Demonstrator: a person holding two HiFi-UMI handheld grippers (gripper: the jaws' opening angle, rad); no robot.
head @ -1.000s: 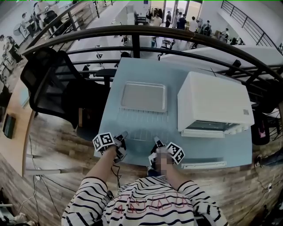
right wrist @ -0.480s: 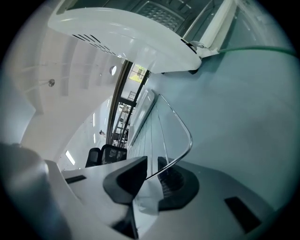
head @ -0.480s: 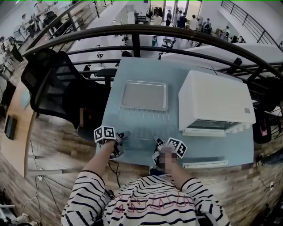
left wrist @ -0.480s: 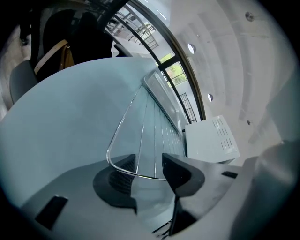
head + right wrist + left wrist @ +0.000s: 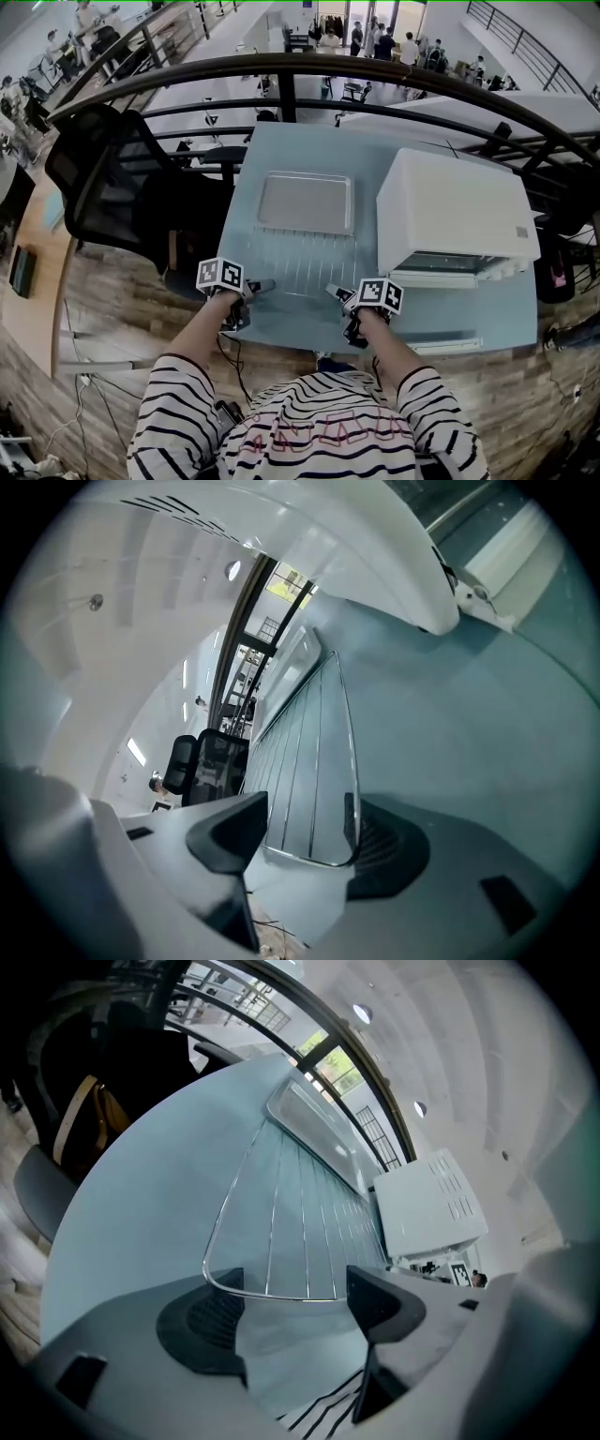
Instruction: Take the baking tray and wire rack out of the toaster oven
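Observation:
The wire rack lies flat on the light blue table, its far edge against the silver baking tray. To their right stands the white toaster oven. My left gripper is at the rack's near left corner and my right gripper at its near right corner. Both have just been opening. In the left gripper view the rack has its near wire between the spread jaws of the left gripper, untouched by the pads. The right gripper stands likewise around the rack.
The oven's door is folded down toward me at the table's front right. A black office chair stands left of the table. A dark railing runs behind it. The table's near edge is just below both grippers.
Both grippers have opened and let go of the rack's near edge. Both wrists have rolled, with the marker cubes now facing up. The rack and tray have not moved.

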